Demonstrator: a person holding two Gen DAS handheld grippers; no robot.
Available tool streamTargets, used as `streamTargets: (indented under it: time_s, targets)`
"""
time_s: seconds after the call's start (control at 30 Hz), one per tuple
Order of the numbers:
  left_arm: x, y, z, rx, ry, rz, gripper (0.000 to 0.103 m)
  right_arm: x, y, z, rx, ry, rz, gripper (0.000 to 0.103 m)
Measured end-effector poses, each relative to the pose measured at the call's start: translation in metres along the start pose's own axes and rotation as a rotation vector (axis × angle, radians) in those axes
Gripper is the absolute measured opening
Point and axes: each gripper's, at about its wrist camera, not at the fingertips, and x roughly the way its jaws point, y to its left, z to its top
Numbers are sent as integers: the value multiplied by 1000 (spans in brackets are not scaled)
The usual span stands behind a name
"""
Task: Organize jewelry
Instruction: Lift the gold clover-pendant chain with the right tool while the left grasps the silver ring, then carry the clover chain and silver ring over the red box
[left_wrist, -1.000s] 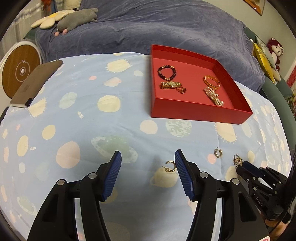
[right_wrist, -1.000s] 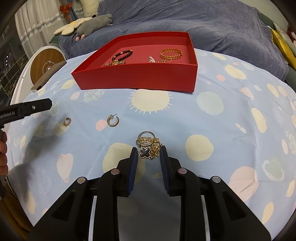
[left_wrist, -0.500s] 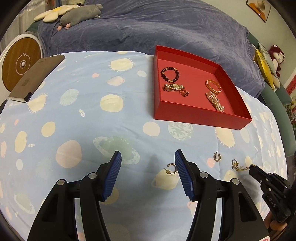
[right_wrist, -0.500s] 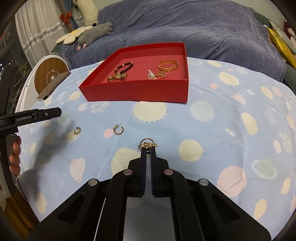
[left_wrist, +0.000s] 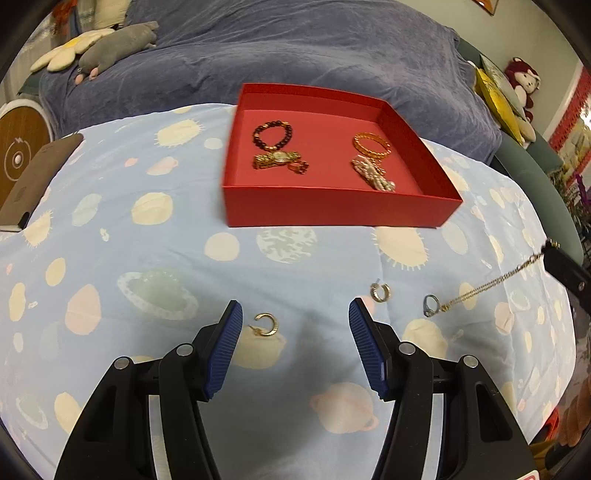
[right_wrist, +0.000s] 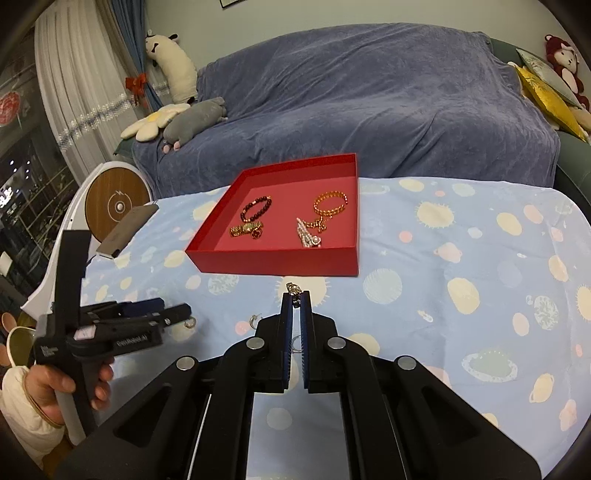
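Note:
My right gripper (right_wrist: 295, 295) is shut on a gold chain necklace (left_wrist: 487, 282) and holds it above the cloth. The chain slants down to a silver ring (left_wrist: 430, 305) at its low end, by the cloth. My left gripper (left_wrist: 295, 314) stands open over the cloth, with a gold hoop earring (left_wrist: 265, 325) lying between its fingers, close to the left one. A second hoop earring (left_wrist: 380, 292) lies just right of the right finger. The red tray (left_wrist: 332, 210) behind holds a dark bead bracelet (left_wrist: 272, 136), a gold watch (left_wrist: 275, 158), a gold bracelet (left_wrist: 371, 146) and a pearl piece (left_wrist: 373, 173).
A blue cloth with planet prints (left_wrist: 147, 258) covers the table. A brown phone case (left_wrist: 37, 177) lies at its left edge, beside a round wooden disc (left_wrist: 18, 155). A blue-covered sofa (right_wrist: 369, 103) with plush toys stands behind. A person's hand (right_wrist: 55, 384) holds the left gripper's handle.
The right gripper shut on the necklace and rose, drawing the chain up off the cloth. The left gripper shifted right, so the hoop earring now lies near its left finger.

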Motion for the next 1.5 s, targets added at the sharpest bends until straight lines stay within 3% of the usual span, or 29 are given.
streamTargets:
  time_s: [0.33, 0.73, 0.8, 1.23, 1.5]
  targets:
    - [24, -85, -14, 201, 14, -124, 56, -16, -8, 13, 51, -45, 4, 3]
    - [61, -120, -14, 285, 18, -89, 19, -27, -25, 22, 97, -76, 2, 3]
    - [62, -123, -14, 296, 15, -91, 8, -26, -27, 21, 101, -72, 1, 3]
    - [39, -118, -9, 271, -6, -121, 7, -29, -26, 28, 112, -88, 2, 3]
    - [4, -90, 31, 177, -74, -118, 7, -19, -12, 54, 100, -103, 19, 3]
